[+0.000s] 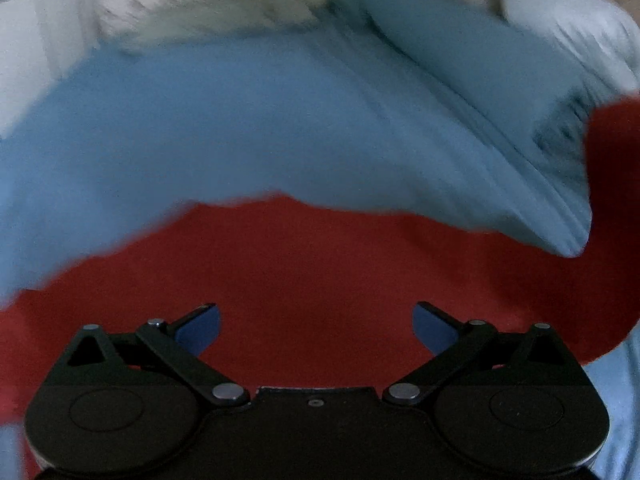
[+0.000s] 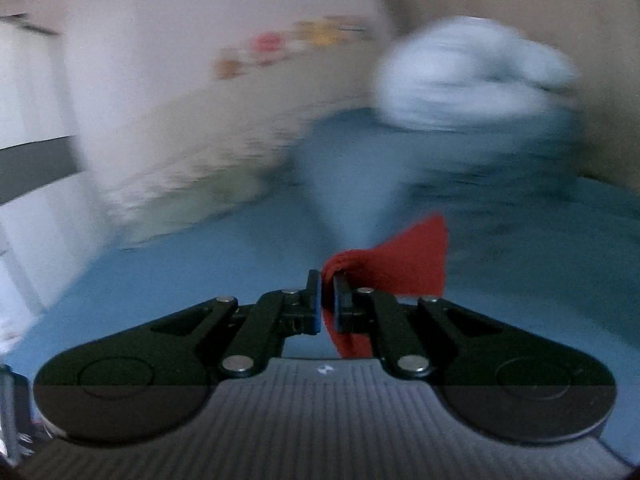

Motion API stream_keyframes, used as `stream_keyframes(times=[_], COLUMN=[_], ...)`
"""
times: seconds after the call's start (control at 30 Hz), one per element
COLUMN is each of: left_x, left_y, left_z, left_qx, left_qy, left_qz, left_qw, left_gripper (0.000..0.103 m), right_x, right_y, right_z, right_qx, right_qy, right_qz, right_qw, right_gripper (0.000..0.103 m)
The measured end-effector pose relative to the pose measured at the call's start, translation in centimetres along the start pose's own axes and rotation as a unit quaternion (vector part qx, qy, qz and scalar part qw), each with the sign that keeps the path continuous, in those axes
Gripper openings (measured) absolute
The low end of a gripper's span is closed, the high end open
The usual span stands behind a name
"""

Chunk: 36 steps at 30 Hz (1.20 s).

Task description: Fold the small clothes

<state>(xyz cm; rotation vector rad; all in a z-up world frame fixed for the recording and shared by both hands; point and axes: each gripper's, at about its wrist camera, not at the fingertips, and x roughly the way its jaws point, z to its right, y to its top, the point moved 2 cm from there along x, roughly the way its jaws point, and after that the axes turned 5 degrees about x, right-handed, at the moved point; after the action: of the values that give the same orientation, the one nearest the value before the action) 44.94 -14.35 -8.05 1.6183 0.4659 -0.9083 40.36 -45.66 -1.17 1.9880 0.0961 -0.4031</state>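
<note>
A red garment (image 1: 320, 272) lies spread on a blue bed sheet (image 1: 248, 128) in the left wrist view, blurred by motion. My left gripper (image 1: 316, 326) is open just above the red cloth, with nothing between its blue pads. In the right wrist view my right gripper (image 2: 328, 298) is shut on a fold of the red garment (image 2: 404, 264), which sticks up and to the right of the fingers over the blue sheet (image 2: 180, 280).
A pale blue pillow (image 2: 472, 76) lies at the head of the bed; it also shows in the left wrist view (image 1: 572, 28). A white and cream patterned blanket (image 1: 208, 4) lies along the far side. A wall with coloured stickers (image 2: 288, 44) stands behind.
</note>
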Motion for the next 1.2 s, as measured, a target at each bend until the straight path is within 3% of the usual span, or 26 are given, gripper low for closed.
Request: stream_keyframes(times=[0.1, 0.23, 0.4, 0.5, 0.6, 0.67, 0.7, 0.77, 0.83, 0.97, 1.03, 1.1, 1.17, 1.2], left_x=[-2.7, -3.2, -2.7, -2.9, -2.9, -3.1, -3.4, -3.8, -4.2, -3.7, -2.2, -0.4, 1.9, 3.2], left_y=[-1.5, -4.9, -10.3, -12.5, -12.8, -12.5, -12.4, -11.4, -10.4, -8.4, -7.1, -6.4, -6.3, -6.3], left_z=[-6.2, -12.9, -18.9, -20.2, -20.2, -20.1, -19.9, -18.6, -17.3, -13.4, -11.3, -9.9, -9.1, -9.0], left_qx=[-0.001, -0.033, -0.103, -0.128, -0.135, -0.139, -0.143, -0.149, -0.148, -0.142, -0.15, -0.17, -0.198, -0.214], left_qy=[0.038, 0.049, 0.02, -0.01, -0.033, -0.047, -0.056, -0.076, -0.095, -0.125, -0.119, -0.102, -0.072, -0.062], left_qz=[0.029, 0.011, -0.03, -0.034, -0.025, -0.018, -0.014, -0.003, 0.011, 0.014, 0.009, -0.005, -0.03, -0.04], left_qw=[0.9988, 0.9982, 0.994, 0.9912, 0.99, 0.9891, 0.988, 0.986, 0.9843, 0.9819, 0.9815, 0.9802, 0.9771, 0.974], left_gripper=[0.103, 0.103, 0.103, 0.103, 0.103, 0.103, 0.103, 0.103, 0.103, 0.103, 0.1, 0.092, 0.074, 0.07], right_x=[1.4, 3.2, 5.3, 4.6, 4.4, 4.5, 4.2, 3.6, 2.0, -0.4, -1.4, -2.3, -3.1, -3.5], right_y=[-3.1, -11.9, -23.9, -28.4, -29.5, -29.2, -29.1, -28.1, -27.0, -24.9, -24.6, -24.5, -24.5, -24.4], right_z=[-8.9, -18.3, -22.1, -22.9, -22.4, -22.4, -22.6, -23.3, -22.8, -20.0, -18.3, -16.6, -15.0, -14.2], right_qx=[-0.043, -0.102, -0.153, -0.189, -0.206, -0.218, -0.228, -0.258, -0.283, -0.291, -0.284, -0.274, -0.259, -0.248], right_qy=[0.082, 0.165, 0.151, 0.131, 0.128, 0.133, 0.142, 0.151, 0.155, 0.144, 0.136, 0.127, 0.121, 0.116], right_qz=[-0.021, -0.082, -0.177, -0.188, -0.181, -0.18, -0.177, -0.149, -0.121, -0.112, -0.113, -0.118, -0.122, -0.124], right_qw=[0.995, 0.978, 0.961, 0.955, 0.953, 0.95, 0.947, 0.943, 0.939, 0.939, 0.942, 0.946, 0.951, 0.954], right_gripper=[0.021, 0.021, 0.021, 0.021, 0.025, 0.05, 0.077, 0.095, 0.095, 0.095, 0.095, 0.095, 0.095, 0.095])
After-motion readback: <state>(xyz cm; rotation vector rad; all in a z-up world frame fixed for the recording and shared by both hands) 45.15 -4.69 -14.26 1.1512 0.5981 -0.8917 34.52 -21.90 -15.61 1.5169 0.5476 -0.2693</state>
